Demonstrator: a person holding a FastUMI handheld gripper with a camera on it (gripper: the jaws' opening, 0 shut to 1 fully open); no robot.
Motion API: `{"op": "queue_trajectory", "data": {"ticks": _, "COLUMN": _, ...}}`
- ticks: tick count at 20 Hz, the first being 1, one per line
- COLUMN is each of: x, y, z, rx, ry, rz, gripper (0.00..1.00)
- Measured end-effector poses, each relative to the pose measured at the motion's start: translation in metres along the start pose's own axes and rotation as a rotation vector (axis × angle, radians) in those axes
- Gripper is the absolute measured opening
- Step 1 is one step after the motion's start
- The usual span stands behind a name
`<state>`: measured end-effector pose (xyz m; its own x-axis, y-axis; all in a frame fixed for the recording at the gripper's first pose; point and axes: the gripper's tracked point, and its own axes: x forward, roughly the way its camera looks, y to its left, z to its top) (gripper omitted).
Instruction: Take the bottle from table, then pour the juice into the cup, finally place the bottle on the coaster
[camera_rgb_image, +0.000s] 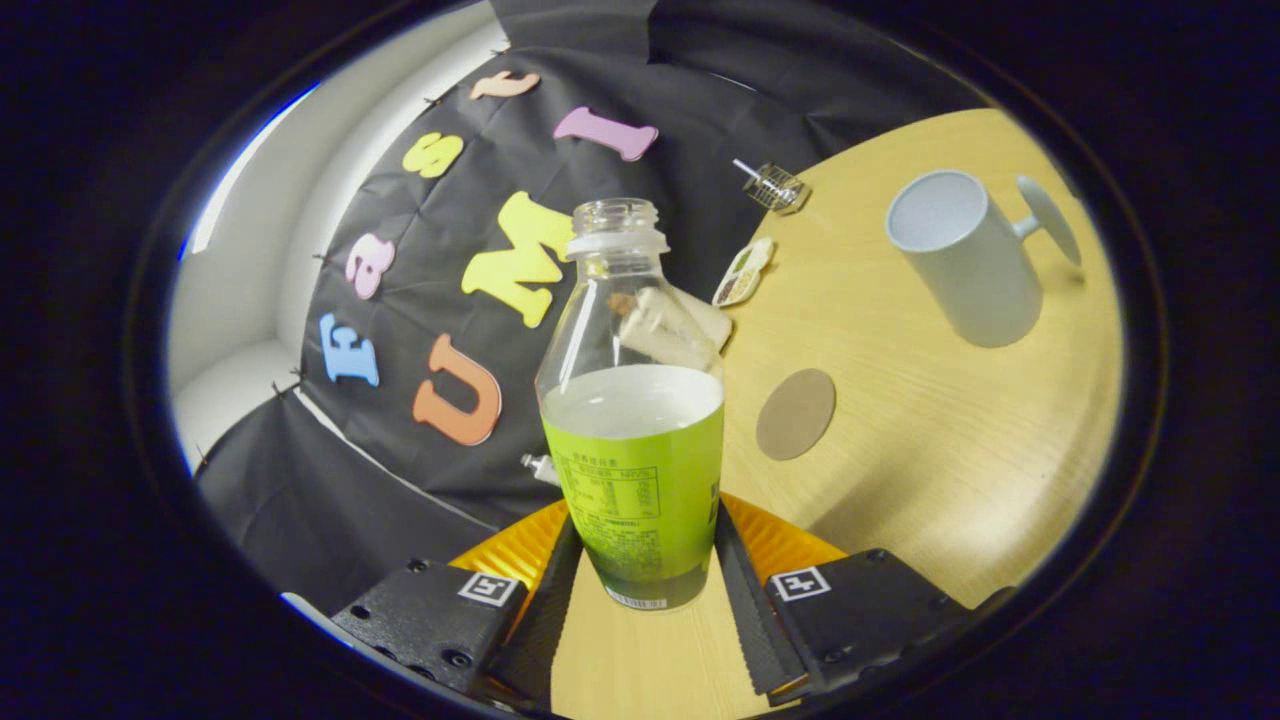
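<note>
The tool (640, 580) grips the bottle (632, 420) low on its green label, with its 2 fingers (548, 600) pressed against opposite sides. The bottle has no cap, and the whole scene sits tilted in the gripper view. Beyond the fingers, on the wooden desk (950, 450), a round brown coaster (796, 413) lies just beside the bottle. The grey cup (965, 255) stands farther off, well apart from the coaster, with its handle turned away from the bottle.

Gripper (640, 590) with two blocky finger mounts, small screws along their edges, a square black-and-white marker tag on each, ribbed inner pads (745, 600), ridged orange body behind the fingers
</note>
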<state>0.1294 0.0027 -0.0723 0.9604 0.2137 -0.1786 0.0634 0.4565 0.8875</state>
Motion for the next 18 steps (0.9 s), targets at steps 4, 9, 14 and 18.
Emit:
{"op": "queue_trajectory", "data": {"ticks": 4, "x": 0.006, "y": 0.006, "z": 0.016, "rx": 0.139, "ry": -0.031, "rz": 0.032, "gripper": 0.77}}
{"op": "queue_trajectory", "data": {"ticks": 9, "x": 0.011, "y": 0.018, "z": 0.032, "rx": 0.302, "ry": -0.047, "rz": 0.092, "gripper": 0.77}}
{"op": "queue_trajectory", "data": {"ticks": 14, "x": 0.014, "y": 0.026, "z": 0.050, "rx": 0.410, "ry": -0.060, "rz": 0.161, "gripper": 0.77}}
{"op": "queue_trajectory", "data": {"ticks": 18, "x": 0.017, "y": 0.031, "z": 0.065, "rx": 0.518, "ry": -0.073, "rz": 0.221, "gripper": 0.76}}
